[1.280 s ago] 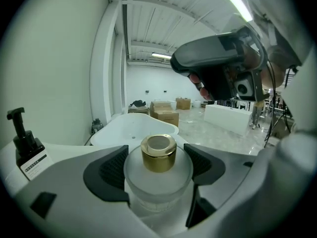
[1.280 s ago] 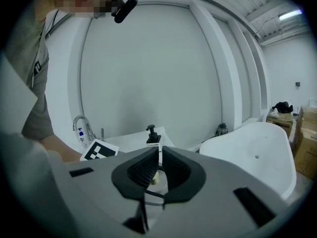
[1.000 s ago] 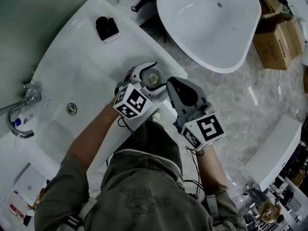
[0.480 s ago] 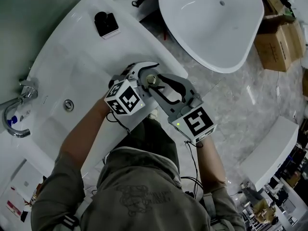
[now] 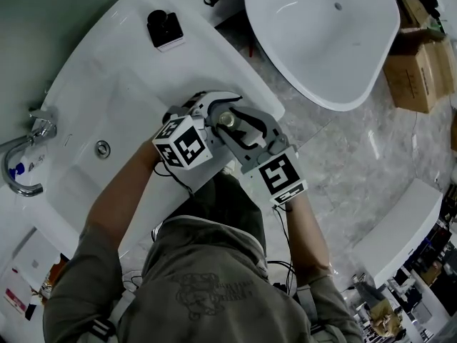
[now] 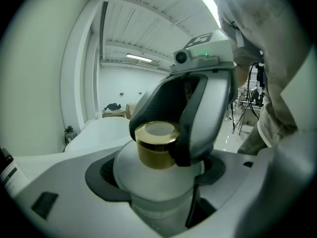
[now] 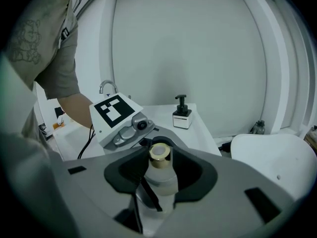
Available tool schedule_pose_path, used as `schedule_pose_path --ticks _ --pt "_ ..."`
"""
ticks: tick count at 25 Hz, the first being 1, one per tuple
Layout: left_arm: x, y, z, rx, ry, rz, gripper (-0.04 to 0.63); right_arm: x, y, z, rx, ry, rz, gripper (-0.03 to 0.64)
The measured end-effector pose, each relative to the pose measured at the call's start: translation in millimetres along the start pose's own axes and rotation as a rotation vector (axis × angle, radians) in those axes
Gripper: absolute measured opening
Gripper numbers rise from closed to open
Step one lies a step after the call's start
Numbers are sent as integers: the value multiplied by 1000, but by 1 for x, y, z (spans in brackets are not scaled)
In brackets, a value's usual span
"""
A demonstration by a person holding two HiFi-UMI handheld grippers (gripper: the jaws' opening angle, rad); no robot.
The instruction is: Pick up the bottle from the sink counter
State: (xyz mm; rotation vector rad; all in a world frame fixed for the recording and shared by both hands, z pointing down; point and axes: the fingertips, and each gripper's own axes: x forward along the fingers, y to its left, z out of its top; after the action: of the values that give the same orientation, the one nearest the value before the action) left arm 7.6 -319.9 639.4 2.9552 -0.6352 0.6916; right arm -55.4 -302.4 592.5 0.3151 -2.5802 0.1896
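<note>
A frosted bottle (image 5: 228, 119) with a gold cap is off the white sink counter (image 5: 107, 84), above its front edge. My left gripper (image 5: 218, 109) is shut on the bottle's body (image 6: 153, 182), which fills the space between its jaws in the left gripper view. My right gripper (image 5: 239, 127) faces it from the other side. Its jaws are opening, and the bottle (image 7: 161, 175) stands between them with a gap at each dark pad. In the left gripper view the right gripper (image 6: 198, 108) arches over the cap. The marker cube of the left gripper (image 7: 121, 118) shows behind the bottle.
A black-topped soap dispenser (image 5: 164, 28) stands at the counter's far end. The faucet (image 5: 21, 163) and the drain (image 5: 103, 148) lie to the left. A large white basin (image 5: 325, 34) sits on the floor at the upper right, beside cardboard boxes (image 5: 421, 63).
My right gripper has come in from the right to the bottle, and its jaws have spread apart around it. The left gripper has kept its hold on the bottle.
</note>
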Motion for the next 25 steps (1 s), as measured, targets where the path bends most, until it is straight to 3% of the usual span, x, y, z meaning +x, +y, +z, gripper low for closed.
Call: schedule_pose_path --ticks 6,15,25 --pt "-1 1 -2 -3 8 8 328 3 1 1 -32 -40 -18 140" --pt "-9 4 8 -87 31 48 330 -4 3 14 -27 -73 -21 130" --pt "-55 -2 105 5 59 94 330 -71 23 99 -95 -131 -73 130"
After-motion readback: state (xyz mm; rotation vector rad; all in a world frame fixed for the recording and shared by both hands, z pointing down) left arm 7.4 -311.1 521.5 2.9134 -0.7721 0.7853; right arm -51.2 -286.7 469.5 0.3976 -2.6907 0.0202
